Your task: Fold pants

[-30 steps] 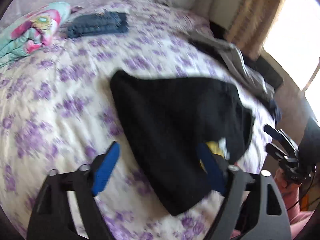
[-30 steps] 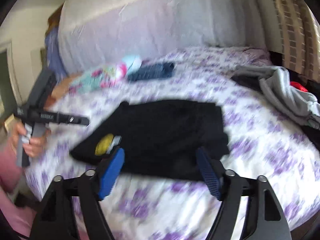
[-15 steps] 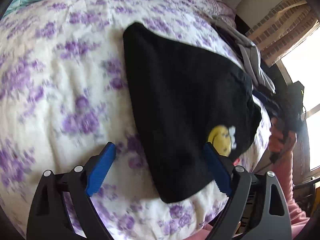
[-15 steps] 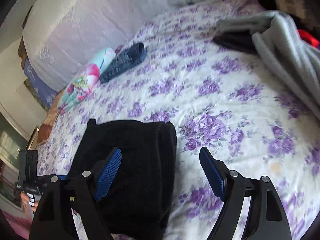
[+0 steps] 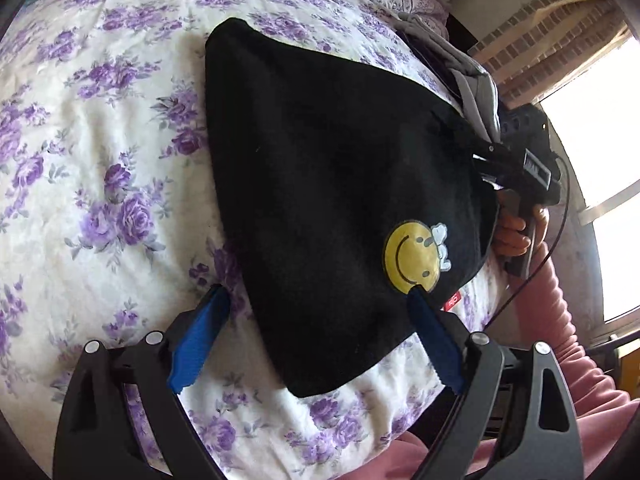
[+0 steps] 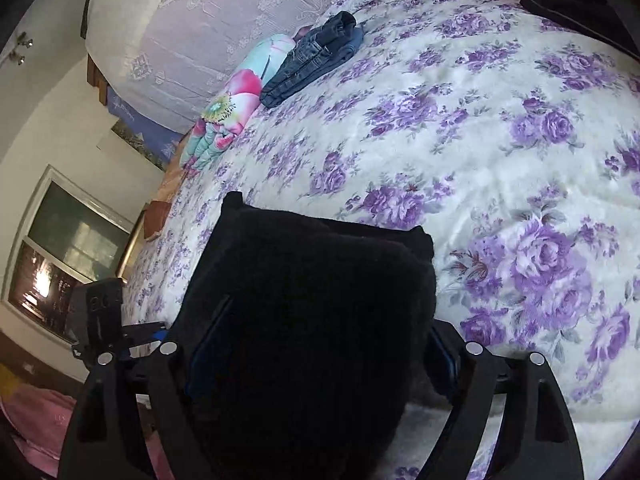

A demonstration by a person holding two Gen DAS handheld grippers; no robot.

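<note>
Both hand-held grippers point down at the black pants (image 5: 320, 184) on the bed (image 5: 100, 128): left hand-held gripper (image 5: 316, 336) wide, right hand-held gripper (image 6: 316, 356) opening around the fabric; a yellow smiley patch (image 5: 410, 256) shows.

The black pants (image 5: 320, 184) lie folded into a thick, flat bundle on the floral bedspread (image 5: 100, 140), near its front edge. A yellow smiley patch (image 5: 411, 262) and a small red tag (image 5: 453, 301) show on top near 1 corner.
</note>
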